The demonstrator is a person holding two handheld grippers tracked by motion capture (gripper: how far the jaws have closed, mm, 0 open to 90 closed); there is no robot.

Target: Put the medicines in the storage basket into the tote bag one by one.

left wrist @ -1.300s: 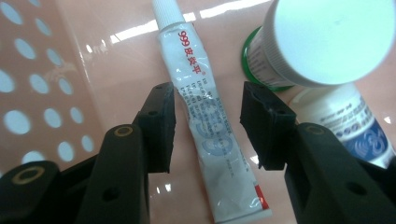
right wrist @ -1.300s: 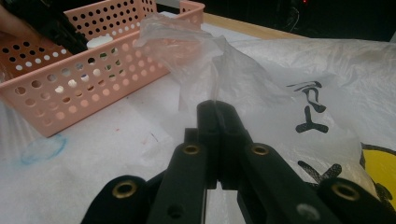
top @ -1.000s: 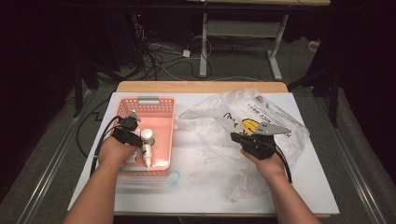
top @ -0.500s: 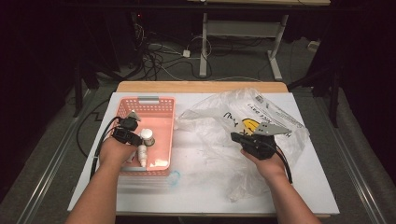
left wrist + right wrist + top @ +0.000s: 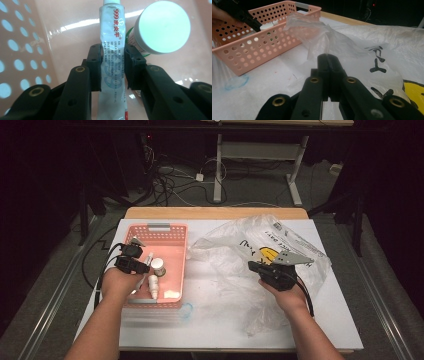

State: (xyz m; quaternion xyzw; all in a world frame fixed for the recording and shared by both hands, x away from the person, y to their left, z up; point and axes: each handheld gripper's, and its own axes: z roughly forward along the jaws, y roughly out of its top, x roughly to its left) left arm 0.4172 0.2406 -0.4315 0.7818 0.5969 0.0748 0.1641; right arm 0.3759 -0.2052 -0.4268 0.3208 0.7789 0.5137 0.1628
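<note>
A white tube [image 5: 112, 30] printed with red "999" lies in the pink basket [image 5: 160, 226]. My left gripper [image 5: 113, 62] has just closed its jaws on it, and both pads press its sides. In the high view the left gripper [image 5: 142, 268] reaches into the basket's left half over the tube [image 5: 149, 258]. A white-lidded jar [image 5: 163, 26] stands right beside the tube. My right gripper [image 5: 328, 58] is shut on a fold of the clear plastic bag [image 5: 367, 42], which spreads over the table's right half [image 5: 235, 245]. The right gripper [image 5: 255, 267] holds it near its left edge.
In the basket a small white bottle [image 5: 153, 287] lies near the front wall, next to the jar [image 5: 159, 266]. A blue loop [image 5: 186, 310] lies on the white table in front of the basket. Beyond the table's far edge are cables and a desk frame.
The left gripper has shifted slightly inside the basket and settled on the tube. The right hand and the bag have stayed still.
</note>
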